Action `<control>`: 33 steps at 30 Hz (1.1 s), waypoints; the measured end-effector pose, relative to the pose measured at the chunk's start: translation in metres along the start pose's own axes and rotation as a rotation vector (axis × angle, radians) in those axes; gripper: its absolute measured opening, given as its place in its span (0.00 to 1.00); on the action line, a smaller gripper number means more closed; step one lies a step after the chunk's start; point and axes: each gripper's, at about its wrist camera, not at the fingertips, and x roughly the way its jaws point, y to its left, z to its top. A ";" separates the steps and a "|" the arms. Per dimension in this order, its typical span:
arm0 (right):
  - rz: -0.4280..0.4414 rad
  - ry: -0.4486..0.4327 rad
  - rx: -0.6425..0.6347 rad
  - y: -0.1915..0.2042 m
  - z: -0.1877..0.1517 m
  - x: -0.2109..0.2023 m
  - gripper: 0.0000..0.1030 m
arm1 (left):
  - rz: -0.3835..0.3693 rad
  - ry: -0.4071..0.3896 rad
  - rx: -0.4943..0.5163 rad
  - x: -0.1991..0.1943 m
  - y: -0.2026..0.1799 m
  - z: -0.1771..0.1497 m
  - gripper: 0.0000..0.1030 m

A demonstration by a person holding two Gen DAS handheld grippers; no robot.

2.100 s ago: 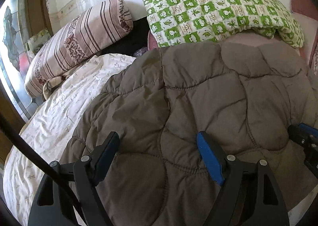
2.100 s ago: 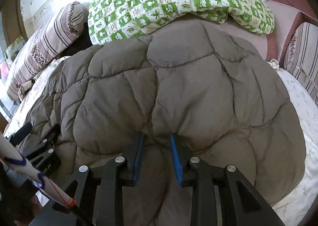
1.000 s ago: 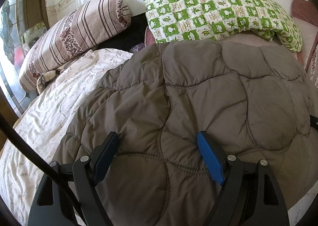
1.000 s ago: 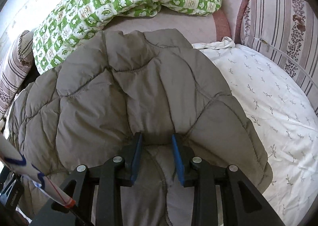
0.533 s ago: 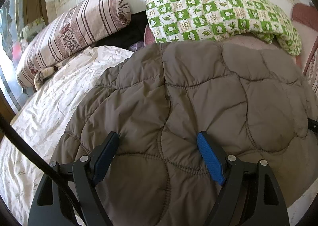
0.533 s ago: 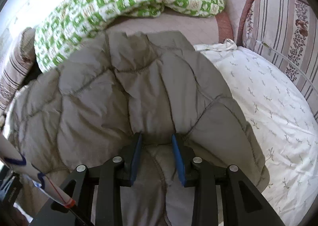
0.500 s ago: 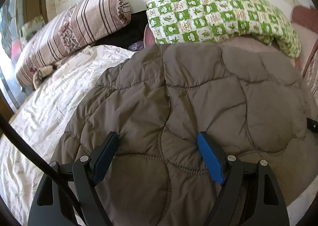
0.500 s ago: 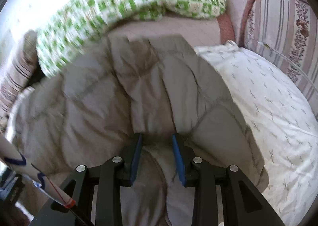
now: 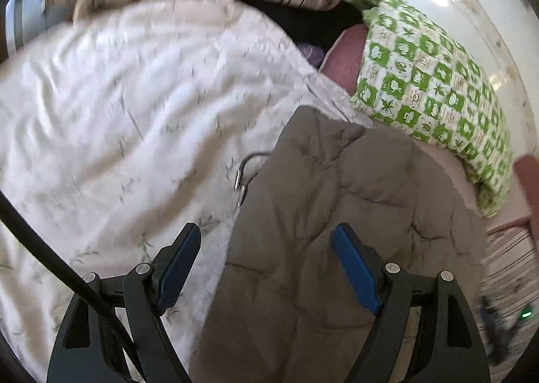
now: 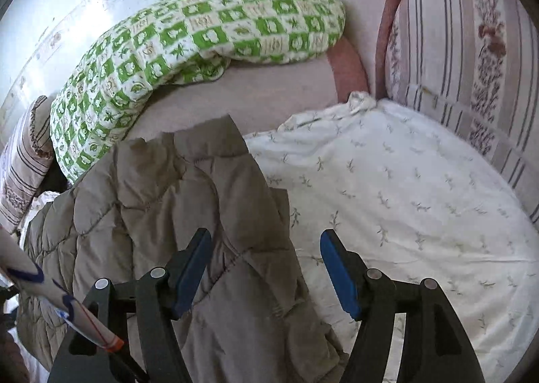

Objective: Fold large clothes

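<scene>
Only the left view shows a metal hook (image 9: 247, 169) poking out beside the brown puffy coat (image 9: 337, 214) on the white sheet (image 9: 118, 113). The left gripper (image 9: 266, 265) tilts down, jaws wide, nothing pinched; the coat's edge lies under it. The right gripper (image 10: 266, 268) has just been opening, letting go, with the coat's other edge (image 10: 202, 214) between its blue pads.
</scene>
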 end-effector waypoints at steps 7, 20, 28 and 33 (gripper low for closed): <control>0.047 0.064 -0.023 0.009 -0.012 0.018 0.23 | -0.071 0.078 0.011 0.021 -0.005 -0.005 0.78; -0.284 0.106 0.062 -0.005 -0.019 0.013 0.15 | 0.069 -0.080 0.281 0.012 -0.062 -0.023 0.77; -0.394 0.075 -0.070 0.023 -0.020 0.011 0.31 | 0.188 -0.198 0.372 0.000 -0.080 -0.028 0.77; -0.387 -0.077 -0.047 0.034 -0.007 -0.032 0.33 | 0.139 -0.294 0.390 -0.029 -0.096 -0.033 0.77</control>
